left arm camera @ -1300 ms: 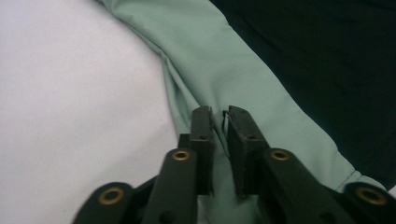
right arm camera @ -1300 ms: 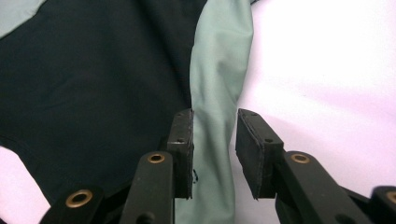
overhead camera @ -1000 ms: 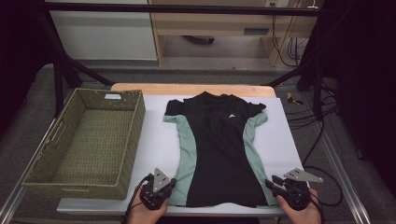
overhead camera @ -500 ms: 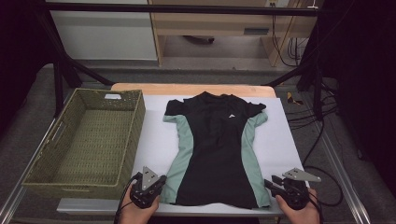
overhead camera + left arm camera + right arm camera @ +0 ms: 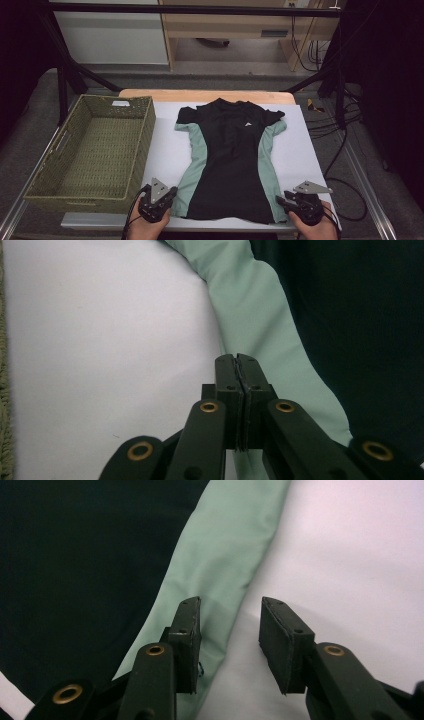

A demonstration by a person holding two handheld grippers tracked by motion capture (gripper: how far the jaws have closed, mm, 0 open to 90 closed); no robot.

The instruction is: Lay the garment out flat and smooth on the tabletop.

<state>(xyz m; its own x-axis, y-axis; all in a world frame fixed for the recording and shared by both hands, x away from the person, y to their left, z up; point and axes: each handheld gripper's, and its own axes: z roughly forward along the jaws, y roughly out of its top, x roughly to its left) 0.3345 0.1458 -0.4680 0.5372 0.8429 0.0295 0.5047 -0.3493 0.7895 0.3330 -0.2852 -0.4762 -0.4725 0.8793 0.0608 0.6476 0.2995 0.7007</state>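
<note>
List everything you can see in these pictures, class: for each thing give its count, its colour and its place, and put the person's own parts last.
T-shirt: one, black with mint-green side panels and a small white mark on the chest, spread flat on the white sheet, collar away from the person.
Basket: one, green woven, on the left part of the table, beside the shirt.
White sheet: one, covering the table under the shirt.
Table: one, light wood edge showing at the far side.
Cables: several, black, on the floor to the right.
Left gripper: one, black, jaws shut, at the shirt's lower left corner.
Right gripper: one, black, jaws apart, over the shirt's lower right edge.
Hands: two, at the near edge.
</note>
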